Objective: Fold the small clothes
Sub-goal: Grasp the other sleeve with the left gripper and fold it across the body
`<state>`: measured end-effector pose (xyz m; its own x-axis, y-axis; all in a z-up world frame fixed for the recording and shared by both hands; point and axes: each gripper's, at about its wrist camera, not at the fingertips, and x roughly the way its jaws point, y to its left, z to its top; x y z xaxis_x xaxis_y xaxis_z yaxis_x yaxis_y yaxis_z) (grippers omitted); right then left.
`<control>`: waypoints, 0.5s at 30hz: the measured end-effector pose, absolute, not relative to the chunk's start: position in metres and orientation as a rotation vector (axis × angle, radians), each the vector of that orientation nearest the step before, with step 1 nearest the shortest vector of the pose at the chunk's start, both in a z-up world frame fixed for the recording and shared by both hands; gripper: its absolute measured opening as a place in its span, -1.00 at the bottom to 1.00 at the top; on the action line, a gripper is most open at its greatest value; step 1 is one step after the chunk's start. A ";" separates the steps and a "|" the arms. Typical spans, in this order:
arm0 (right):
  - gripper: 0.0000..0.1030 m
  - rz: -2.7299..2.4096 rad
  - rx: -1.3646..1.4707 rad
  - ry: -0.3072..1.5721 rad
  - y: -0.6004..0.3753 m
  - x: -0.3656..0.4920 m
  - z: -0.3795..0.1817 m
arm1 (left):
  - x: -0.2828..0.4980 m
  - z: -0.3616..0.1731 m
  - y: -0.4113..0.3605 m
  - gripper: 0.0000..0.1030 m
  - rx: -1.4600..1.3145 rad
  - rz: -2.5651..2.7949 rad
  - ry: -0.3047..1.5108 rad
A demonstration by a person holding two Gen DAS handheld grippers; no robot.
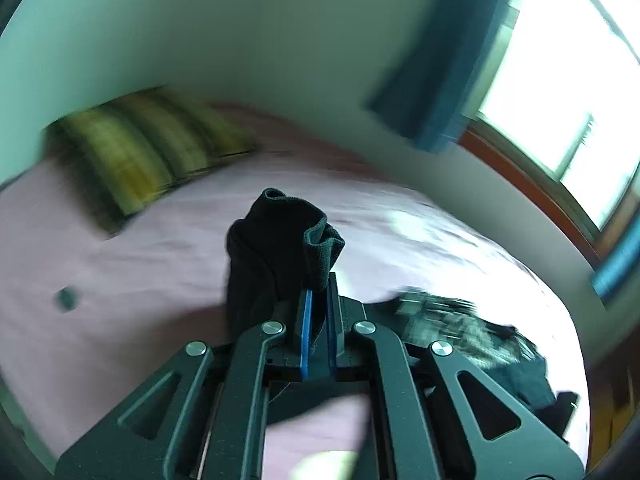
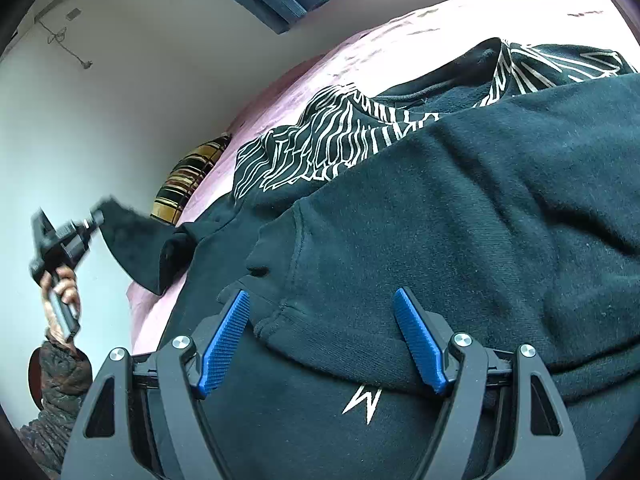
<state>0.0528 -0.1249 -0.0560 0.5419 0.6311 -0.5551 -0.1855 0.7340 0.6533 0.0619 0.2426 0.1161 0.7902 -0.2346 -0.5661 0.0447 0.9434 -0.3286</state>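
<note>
**Left Gripper Clamping Black Garment; Right Gripper Released Over Sweatshirt**

Nearest the right wrist camera, the right gripper (image 2: 322,338) is standing with its blue pads (image 2: 224,340) spread well apart. A fold of the dark sweatshirt (image 2: 460,220) is lying between the pads, and neither pad is pressing on it, so this gripper is released. A pale "M"-shaped mark (image 2: 362,400) is showing on the fabric just below the fold.

The left gripper (image 1: 318,292) is clenching its jaws on the small black garment (image 1: 276,248). The ribbed hem is standing up out of the closed pads, and the rest of the cloth is hanging to the left of the fingers, off the pink bedsheet (image 1: 140,272). In the right wrist view the same garment is stretching from that gripper toward the clothes pile, with its far end touching or overlapping the pile; which one cannot be determined. The person's hand (image 2: 60,292) is wrapping the gripper handle.

A black garment with white line print (image 2: 320,140) is lying on the bed beyond the sweatshirt, partly under it. A yellow striped pillow (image 1: 148,148) is resting at the wall end of the bed. A blue curtain (image 1: 452,60) is hanging beside the window (image 1: 568,80). The left wrist view is blurred outside the gripper.
</note>
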 end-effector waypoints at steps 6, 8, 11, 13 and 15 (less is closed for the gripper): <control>0.44 0.528 0.616 0.865 -0.132 0.053 -0.056 | 0.070 0.128 0.079 -0.90 -0.172 -0.426 0.642; 0.44 0.534 0.637 0.862 -0.136 0.052 -0.056 | 0.073 0.113 0.022 -0.90 -0.124 -0.493 0.669; 0.44 0.541 0.685 0.860 -0.145 0.052 -0.057 | 0.080 0.074 -0.045 -0.89 -0.072 -0.551 0.741; 0.44 0.553 0.716 0.855 -0.151 0.051 -0.058 | 0.087 0.045 -0.080 -0.88 -0.023 -0.566 0.799; 0.44 0.569 0.751 0.848 -0.157 0.050 -0.059 | 0.090 0.020 -0.105 -0.86 0.005 -0.586 0.867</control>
